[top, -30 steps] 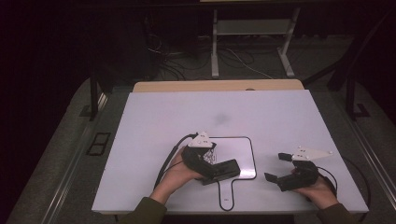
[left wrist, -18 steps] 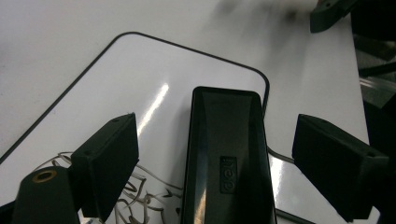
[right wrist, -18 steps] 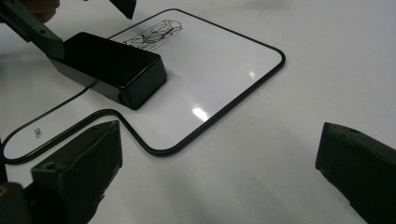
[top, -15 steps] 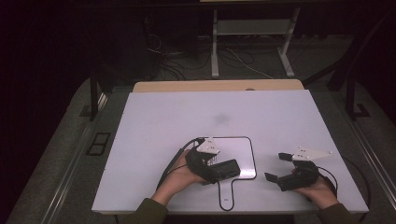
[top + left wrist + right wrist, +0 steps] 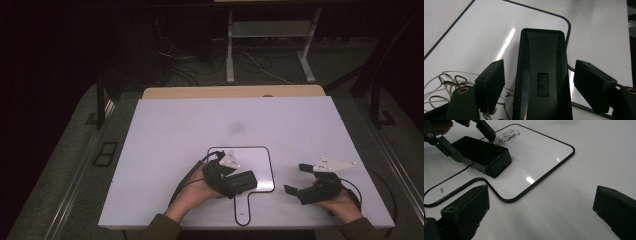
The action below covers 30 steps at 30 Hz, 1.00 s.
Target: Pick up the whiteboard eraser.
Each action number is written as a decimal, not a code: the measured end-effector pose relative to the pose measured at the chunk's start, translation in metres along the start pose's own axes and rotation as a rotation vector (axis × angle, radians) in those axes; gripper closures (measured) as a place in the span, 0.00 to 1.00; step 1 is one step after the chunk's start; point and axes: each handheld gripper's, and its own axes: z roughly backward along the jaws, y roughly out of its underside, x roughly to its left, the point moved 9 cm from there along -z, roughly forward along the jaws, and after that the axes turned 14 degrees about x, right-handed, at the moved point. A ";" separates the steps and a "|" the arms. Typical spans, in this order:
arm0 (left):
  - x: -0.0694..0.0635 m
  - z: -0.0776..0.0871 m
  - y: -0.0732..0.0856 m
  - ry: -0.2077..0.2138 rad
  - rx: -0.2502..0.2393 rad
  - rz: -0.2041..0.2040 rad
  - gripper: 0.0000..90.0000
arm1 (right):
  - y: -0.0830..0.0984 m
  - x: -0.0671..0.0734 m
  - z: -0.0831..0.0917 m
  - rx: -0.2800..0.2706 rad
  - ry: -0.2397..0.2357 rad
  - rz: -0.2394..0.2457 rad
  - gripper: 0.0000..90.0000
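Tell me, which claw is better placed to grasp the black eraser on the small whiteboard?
Left. The left claw has been closing, its jaws on either side of the black eraser, with gaps visible. The right claw sits open, off the small whiteboard.

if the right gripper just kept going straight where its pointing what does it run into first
Probably nothing close: ahead of the right gripper, jaws open, lies bare table. The small whiteboard and the black eraser sit off to the left of its line, though depth is hard to judge.
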 end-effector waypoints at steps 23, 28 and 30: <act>-0.001 -0.008 0.005 -0.004 0.070 -0.018 0.43 | 0.001 -0.001 0.000 0.002 0.004 0.004 0.00; -0.002 -0.008 0.005 -0.010 0.080 -0.015 0.43 | 0.001 -0.001 0.000 0.005 0.004 0.002 0.00; -0.002 -0.009 0.005 -0.016 0.086 -0.022 0.43 | 0.001 -0.001 0.000 0.004 0.004 0.002 0.00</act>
